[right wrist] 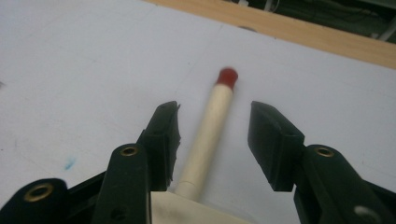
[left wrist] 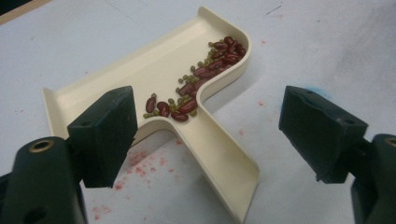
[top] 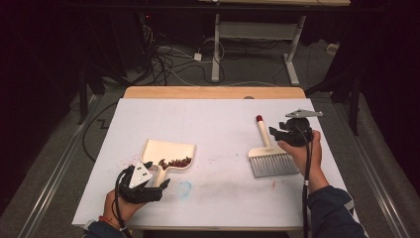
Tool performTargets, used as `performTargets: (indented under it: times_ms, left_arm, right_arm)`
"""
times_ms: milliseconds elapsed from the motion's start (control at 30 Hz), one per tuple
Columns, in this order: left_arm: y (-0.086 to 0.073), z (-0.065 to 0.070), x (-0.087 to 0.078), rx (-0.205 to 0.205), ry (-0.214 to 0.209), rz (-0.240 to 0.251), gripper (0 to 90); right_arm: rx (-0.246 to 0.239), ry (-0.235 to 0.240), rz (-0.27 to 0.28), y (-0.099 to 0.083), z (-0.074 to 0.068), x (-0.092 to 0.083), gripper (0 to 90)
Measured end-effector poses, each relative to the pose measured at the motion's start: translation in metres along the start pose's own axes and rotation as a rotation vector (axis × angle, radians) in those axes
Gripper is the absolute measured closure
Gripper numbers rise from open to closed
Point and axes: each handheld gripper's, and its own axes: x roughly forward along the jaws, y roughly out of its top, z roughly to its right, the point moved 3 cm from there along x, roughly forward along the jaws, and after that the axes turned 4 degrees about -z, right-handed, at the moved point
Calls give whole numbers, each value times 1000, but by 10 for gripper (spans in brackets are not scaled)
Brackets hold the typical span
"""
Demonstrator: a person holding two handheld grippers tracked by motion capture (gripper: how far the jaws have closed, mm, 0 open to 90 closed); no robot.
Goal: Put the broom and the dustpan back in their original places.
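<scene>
A white surface point(top: 218, 124) filled the middle of the high view, with a strip of bare wood along its far edge and a dark floor with cables beyond. In the lower left of that view, a hand held the left tongs point(top: 157, 187) just below a cream dustpan point(top: 171, 148) that lay flat on the surface. A small heap of dark red beans point(top: 175, 162) sat inside the pan along its near wall. In the left gripper view the two black jaws stood wide apart, gripping nothing: the dustpan's handle point(left wrist: 224, 158) ran down between them toward the bottom of the frame, with clear gaps on both sides, and the beans point(left wrist: 198, 88), red ones mixed with small green ones, lay along the curved wall in the upper middle. Faint reddish specks marked the surface beside the handle. In the right half of the high view, the right tongs point(top: 275, 132) were held just right of a hand brush point(top: 270, 151) that lay flat, grey bristles toward the bottom of the frame and its red-tipped handle pointing to the top. In the right gripper view the jaws stood partly open around the cream brush handle point(right wrist: 208, 135), not pressing on it; the left jaw looked very near it, though contact could not be told, and the right one stood apart.
</scene>
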Motion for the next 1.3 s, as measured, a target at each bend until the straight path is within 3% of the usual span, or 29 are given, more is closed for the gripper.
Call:
performTargets:
  times_ms: [200, 500, 767, 833, 900, 1067, 1167, 1300]
  left_arm:
    - [-1, 1, 2, 0, -8, -9, 192]
    - [-2, 4, 4, 16, -20, -20, 192]
    - [-1, 5, 5, 21, -26, -20, 192]
    - [-2, 6, 6, 24, -23, -25, 192]
    - [-2, 6, 7, 30, -21, -32, 192]
    - [-2, 7, 7, 30, -32, -27, 192]
    - [-2, 6, 8, 24, -27, -32, 192]
    - [-2, 4, 7, 13, -30, -25, 192]
  right_arm:
    - [-17, 29, 59, 0, -2, -7, 511]
    - [-50, 30, 104, 1, -5, -11, 455]
    - [-54, 29, 172, 5, -10, -19, 340]
    - [-52, 24, 178, 6, -10, -20, 266]
    - [-52, 35, 189, 6, -12, -21, 281]
    - [-53, 60, 221, 7, -15, -25, 211]
    - [-57, 38, 223, 8, -18, -26, 201]
    - [-78, 43, 235, 9, -23, -29, 205]
